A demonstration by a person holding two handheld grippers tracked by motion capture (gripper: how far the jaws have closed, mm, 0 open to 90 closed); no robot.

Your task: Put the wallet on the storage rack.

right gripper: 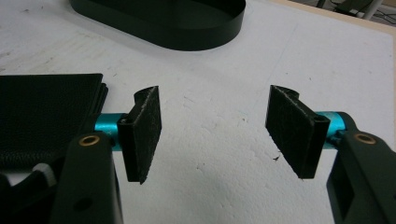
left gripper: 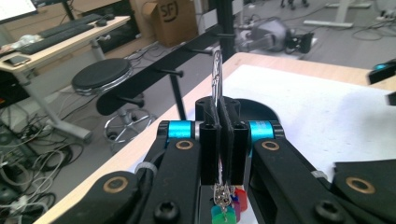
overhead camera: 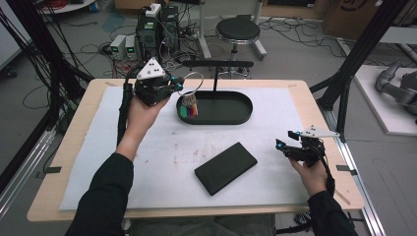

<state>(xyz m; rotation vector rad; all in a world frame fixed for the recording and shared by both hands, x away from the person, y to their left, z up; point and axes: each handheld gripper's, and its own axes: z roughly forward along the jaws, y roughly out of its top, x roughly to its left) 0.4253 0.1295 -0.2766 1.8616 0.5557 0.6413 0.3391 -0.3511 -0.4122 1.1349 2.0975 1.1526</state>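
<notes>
My left gripper (overhead camera: 178, 84) is raised at the left end of a black oval tray (overhead camera: 246, 105) and is shut on a thin metal key ring (overhead camera: 193, 81). Several coloured tags (overhead camera: 189, 109) hang from the ring above the tray's left end. In the left gripper view the ring (left gripper: 216, 70) stands up edge-on out of the shut left gripper (left gripper: 220, 109), with the tags (left gripper: 226, 205) dangling below. My right gripper (overhead camera: 286, 139) rests low near the table's right edge. In its own view the right gripper (right gripper: 215, 126) is open over bare white mat with nothing between the pads.
A black stand with a horizontal peg bar (overhead camera: 216, 64) rises from the tray's far side; the bar (left gripper: 173, 70) lies ahead of the left gripper. A flat black box (overhead camera: 225, 167) lies on the white mat, left of the right gripper. A stool and cables are on the floor beyond.
</notes>
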